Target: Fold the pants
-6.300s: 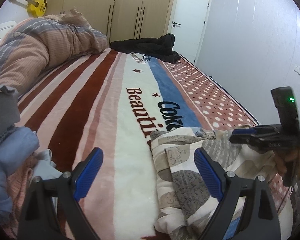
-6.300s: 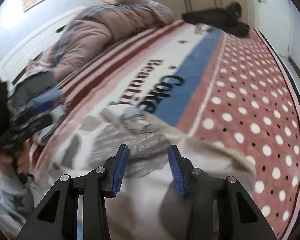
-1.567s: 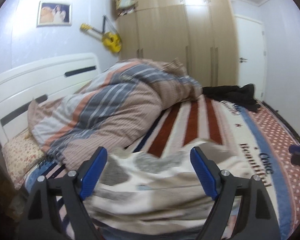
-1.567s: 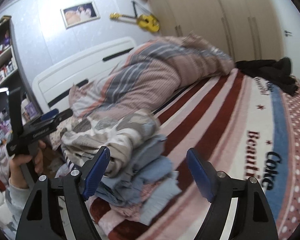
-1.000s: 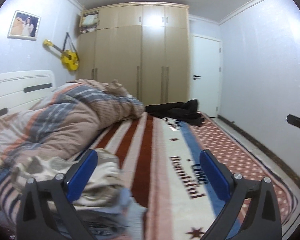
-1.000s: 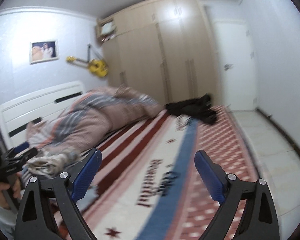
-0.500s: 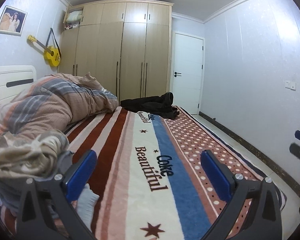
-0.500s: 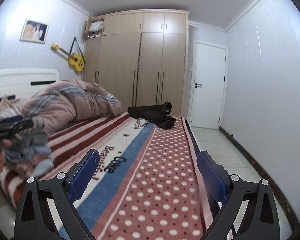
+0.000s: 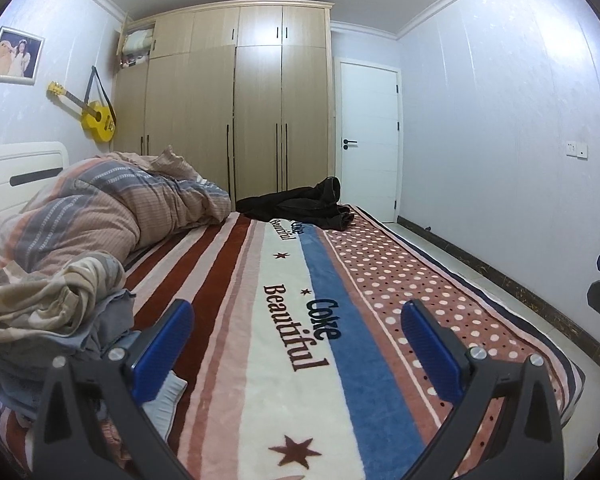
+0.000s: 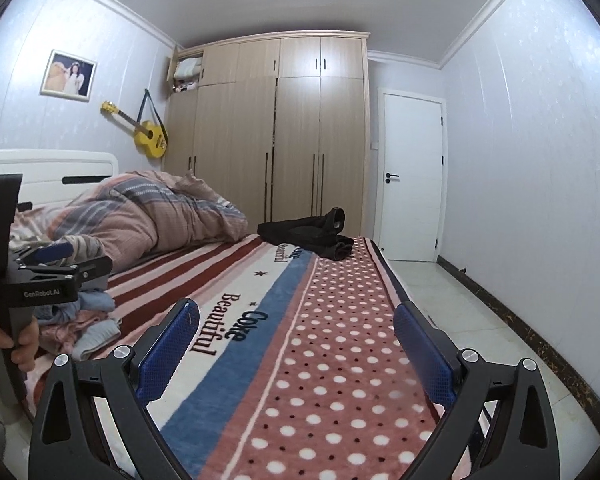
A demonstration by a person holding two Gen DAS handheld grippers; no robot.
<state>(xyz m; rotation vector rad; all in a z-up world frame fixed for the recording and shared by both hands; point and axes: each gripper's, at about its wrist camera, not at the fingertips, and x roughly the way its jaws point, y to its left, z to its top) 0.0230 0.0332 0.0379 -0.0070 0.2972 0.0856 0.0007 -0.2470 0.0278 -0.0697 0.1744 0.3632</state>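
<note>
Both grippers are hovering over the near end of the bed, each with its blue pads spread wide and nothing between them: the left gripper (image 9: pixel 298 346) over the cream and blue stripes of the blanket (image 9: pixel 260 360), the right gripper (image 10: pixel 296 350) over its polka-dot band by the bed's right edge. That edge is running beside a bare strip of tiled floor (image 10: pixel 452 304) along the right wall. The middle of the blanket is lying flat and uncluttered. The patterned beige pants (image 9: pixel 40 300) are sitting bunched on top of a stack of clothes (image 9: pixel 100 332) at the near left corner. A rumpled striped duvet (image 9: pixel 112 212) is crowding the headboard side, and a dark garment (image 9: pixel 300 206) is lying at the far end before the wardrobe (image 9: pixel 236 100).
</note>
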